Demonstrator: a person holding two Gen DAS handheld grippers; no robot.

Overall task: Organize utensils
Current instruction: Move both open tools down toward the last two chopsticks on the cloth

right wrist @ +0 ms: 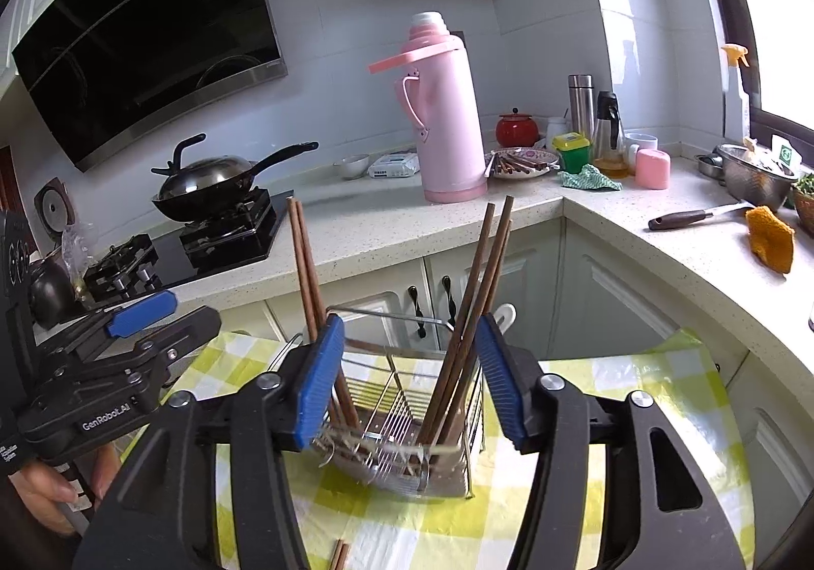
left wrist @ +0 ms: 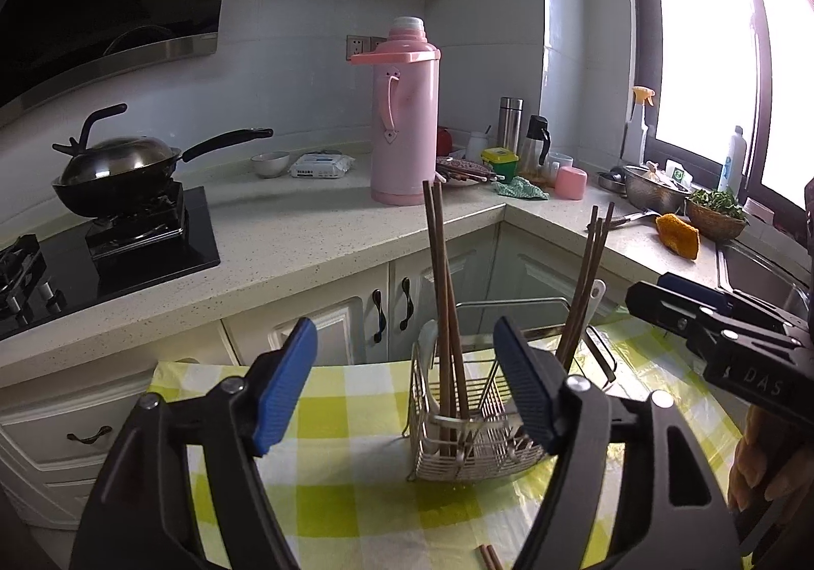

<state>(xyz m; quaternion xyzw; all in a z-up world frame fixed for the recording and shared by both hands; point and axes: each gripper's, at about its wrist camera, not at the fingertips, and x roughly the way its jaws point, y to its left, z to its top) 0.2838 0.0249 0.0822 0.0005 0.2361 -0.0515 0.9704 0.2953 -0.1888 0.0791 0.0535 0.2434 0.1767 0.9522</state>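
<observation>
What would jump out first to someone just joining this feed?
Probably the wire utensil caddy on the yellow-checked tablecloth, brown chopsticks sticking up from both ends. The left gripper and right gripper frame it with jaws open, holding nothing. Behind, a tall pink thermos dominates the counter.

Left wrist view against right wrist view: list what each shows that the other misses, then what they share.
Only the left wrist view: the white plastic bottle on the window sill.

Only the right wrist view: the round red lidded pot seen whole, and the black round appliance at the far left.

Both: the steel wire utensil rack holding brown wooden chopsticks, the tall pink thermos, and the black wok.
</observation>
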